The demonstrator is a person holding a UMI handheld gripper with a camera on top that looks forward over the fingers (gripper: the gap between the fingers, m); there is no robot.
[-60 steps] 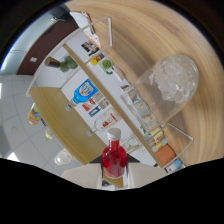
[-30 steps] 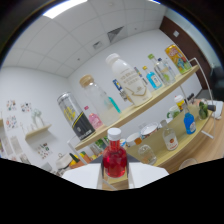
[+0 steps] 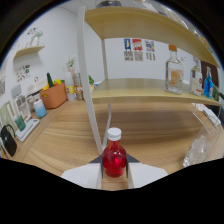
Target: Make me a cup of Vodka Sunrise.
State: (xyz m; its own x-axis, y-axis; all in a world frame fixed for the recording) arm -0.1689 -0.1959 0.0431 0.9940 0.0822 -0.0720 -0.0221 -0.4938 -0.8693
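Observation:
A small bottle of red liquid (image 3: 114,159) with a white cap stands upright between my white fingers (image 3: 84,175). My gripper (image 3: 114,169) is shut on it, both fingers pressing its sides, and the bottle is carried above the wooden counter (image 3: 145,125). A clear drinking glass (image 3: 199,150) stands on the counter to the right, a little beyond the fingers. On the shelf further back is a clear spirit bottle (image 3: 173,75) with an orange label, and a blue bottle (image 3: 207,83) is beside it at the right.
A white shelf post (image 3: 90,90) rises just ahead of the bottle and carries two wooden shelves (image 3: 145,95). An orange basket (image 3: 52,95) with fruit and several small jars sit on the counter at the far left. Posters hang on the back wall.
The view has swung from a tilted look up at the shelves to a level one over the counter. The red bottle has stayed in the fingers throughout.

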